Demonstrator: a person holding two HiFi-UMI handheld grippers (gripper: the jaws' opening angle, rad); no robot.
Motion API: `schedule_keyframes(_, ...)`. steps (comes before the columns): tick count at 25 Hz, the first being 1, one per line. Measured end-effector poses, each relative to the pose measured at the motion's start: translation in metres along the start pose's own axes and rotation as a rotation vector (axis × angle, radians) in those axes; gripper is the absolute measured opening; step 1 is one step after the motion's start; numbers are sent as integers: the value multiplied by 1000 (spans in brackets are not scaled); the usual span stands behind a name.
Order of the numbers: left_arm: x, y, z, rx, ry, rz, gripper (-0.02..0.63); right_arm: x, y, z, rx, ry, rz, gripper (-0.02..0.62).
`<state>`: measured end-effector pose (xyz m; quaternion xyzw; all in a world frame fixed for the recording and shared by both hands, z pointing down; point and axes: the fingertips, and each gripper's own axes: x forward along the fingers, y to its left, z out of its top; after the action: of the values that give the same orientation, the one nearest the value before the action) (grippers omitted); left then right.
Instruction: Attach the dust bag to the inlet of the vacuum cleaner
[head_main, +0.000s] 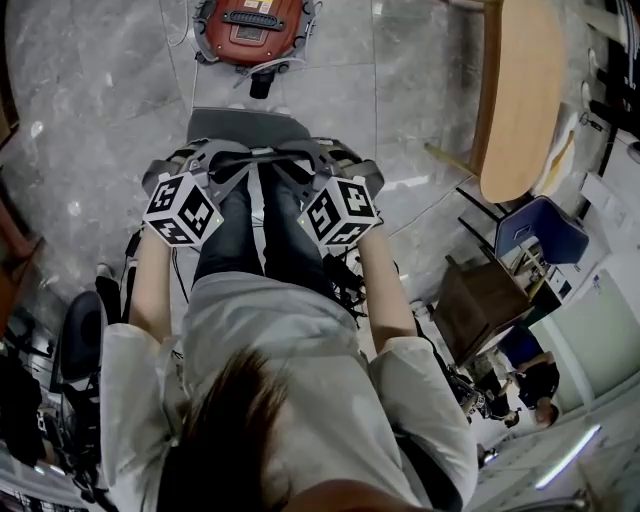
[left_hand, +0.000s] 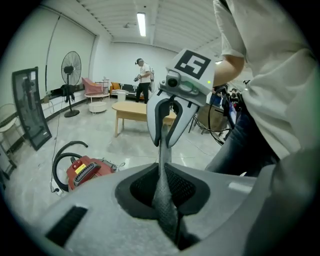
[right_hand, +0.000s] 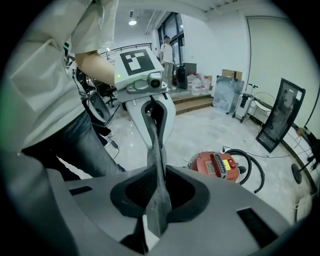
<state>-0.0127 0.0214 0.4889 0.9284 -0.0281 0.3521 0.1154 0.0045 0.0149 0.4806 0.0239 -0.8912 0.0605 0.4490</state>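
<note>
A flat grey dust bag hangs stretched between my two grippers, above the person's legs. My left gripper is shut on its left edge; in the left gripper view the grey fabric runs out from between the jaws. My right gripper is shut on the opposite edge, and its fingers meet on the fabric. In the right gripper view the bag passes through the jaws toward the left gripper's fingers. The red vacuum cleaner sits on the floor ahead, apart from the bag; its inlet is not visible.
The vacuum has a black hose coiled beside it. A wooden table and a blue chair stand to the right. A floor fan, a dark panel and a person are farther off.
</note>
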Motion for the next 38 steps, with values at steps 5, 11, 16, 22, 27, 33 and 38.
schedule_keyframes(5, 21, 13, -24, -67, -16, 49, 63, 24, -1, -18, -26, 22, -16, 32)
schedule_keyframes(11, 43, 30, -52, -88, 12, 164, 74, 53, -11, -41, -24, 40, -7, 29)
schedule_keyframes(16, 67, 38, -79, -79, 67, 203, 60, 82, -17, -64, -31, 45, 16, 29)
schedule_keyframes(22, 98, 47, -115, -82, 87, 195, 57, 121, -22, -91, -15, 37, 5, 31)
schedule_keyframes(27, 120, 51, -137, -83, 91, 185, 55, 144, -23, -111, -4, 46, -2, 31)
schedule_keyframes(33, 141, 60, -155, -91, 96, 199, 54, 166, -31, -129, 10, 47, -16, 31)
schedule_keyframes(38, 157, 67, -172, -78, 117, 191, 54, 186, -35, -144, 54, 40, -23, 31)
